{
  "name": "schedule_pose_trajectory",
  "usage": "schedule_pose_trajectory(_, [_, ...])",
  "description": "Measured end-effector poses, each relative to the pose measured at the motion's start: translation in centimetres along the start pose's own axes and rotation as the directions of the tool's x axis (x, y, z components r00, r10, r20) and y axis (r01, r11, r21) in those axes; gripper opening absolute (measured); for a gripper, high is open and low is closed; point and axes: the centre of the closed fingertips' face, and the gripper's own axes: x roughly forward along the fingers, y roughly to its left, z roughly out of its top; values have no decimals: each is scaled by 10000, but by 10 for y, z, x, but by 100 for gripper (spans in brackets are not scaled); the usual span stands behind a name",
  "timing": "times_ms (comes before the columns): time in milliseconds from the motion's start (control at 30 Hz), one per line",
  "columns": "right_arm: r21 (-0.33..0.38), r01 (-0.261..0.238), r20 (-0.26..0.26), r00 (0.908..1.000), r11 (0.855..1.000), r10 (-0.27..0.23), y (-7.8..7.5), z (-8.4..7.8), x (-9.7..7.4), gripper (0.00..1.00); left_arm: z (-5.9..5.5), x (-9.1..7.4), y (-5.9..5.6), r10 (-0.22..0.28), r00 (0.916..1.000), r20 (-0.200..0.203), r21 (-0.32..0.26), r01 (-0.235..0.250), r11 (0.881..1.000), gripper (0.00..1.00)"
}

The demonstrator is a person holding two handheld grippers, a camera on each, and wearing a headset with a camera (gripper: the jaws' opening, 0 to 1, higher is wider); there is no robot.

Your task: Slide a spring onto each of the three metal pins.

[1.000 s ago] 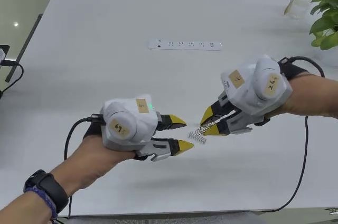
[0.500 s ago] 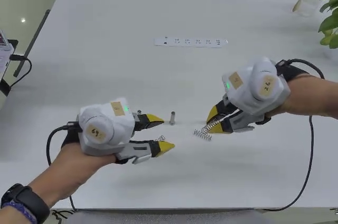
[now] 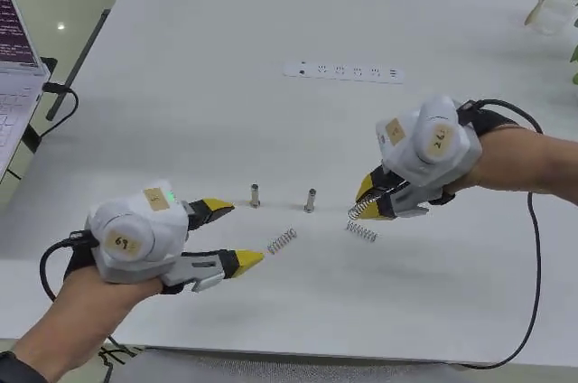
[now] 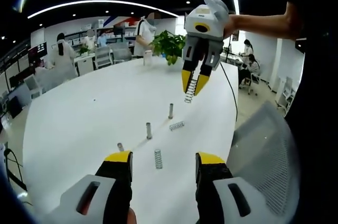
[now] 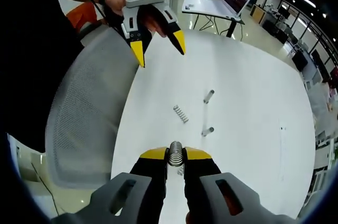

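Observation:
Two short metal pins (image 3: 255, 194) (image 3: 311, 200) stand upright on the white table (image 3: 181, 85). In the left gripper view three pins show in a row (image 4: 120, 146) (image 4: 149, 130) (image 4: 170, 110). One loose spring (image 3: 282, 240) lies just ahead of my left gripper (image 3: 233, 233), which is open and holds nothing. Another spring (image 3: 361, 231) lies below my right gripper (image 3: 369, 201). That gripper is shut on a third spring (image 5: 176, 152), which hangs from its tips (image 4: 189, 91) above the table, right of the pins.
A white power strip (image 3: 343, 71) lies across the far middle of the table. A laptop (image 3: 13, 49) stands off the left edge, a plant pot (image 3: 551, 8) at the far right. A black cable (image 3: 528, 247) trails from the right gripper toward the front edge.
My left gripper has drawn back to the left, uncovering the pins and a loose spring. The right gripper keeps its spring and has moved little. The head camera has shifted.

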Motion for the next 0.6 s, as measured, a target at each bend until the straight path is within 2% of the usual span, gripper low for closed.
schedule_pose_trajectory(333, [-22, 59, -69, 10000, 10000, -59, -18, 12, 19, 9, -17, -23, 23, 879, 9961, -98, -485, -883, 9949, 50])
schedule_pose_trajectory(600, [-70, -43, -64, 10000, 10000, 43, -27, 23, 35, 9, -30, -37, 31, 1328, 9909, -212, -821, -1341, 9876, 54])
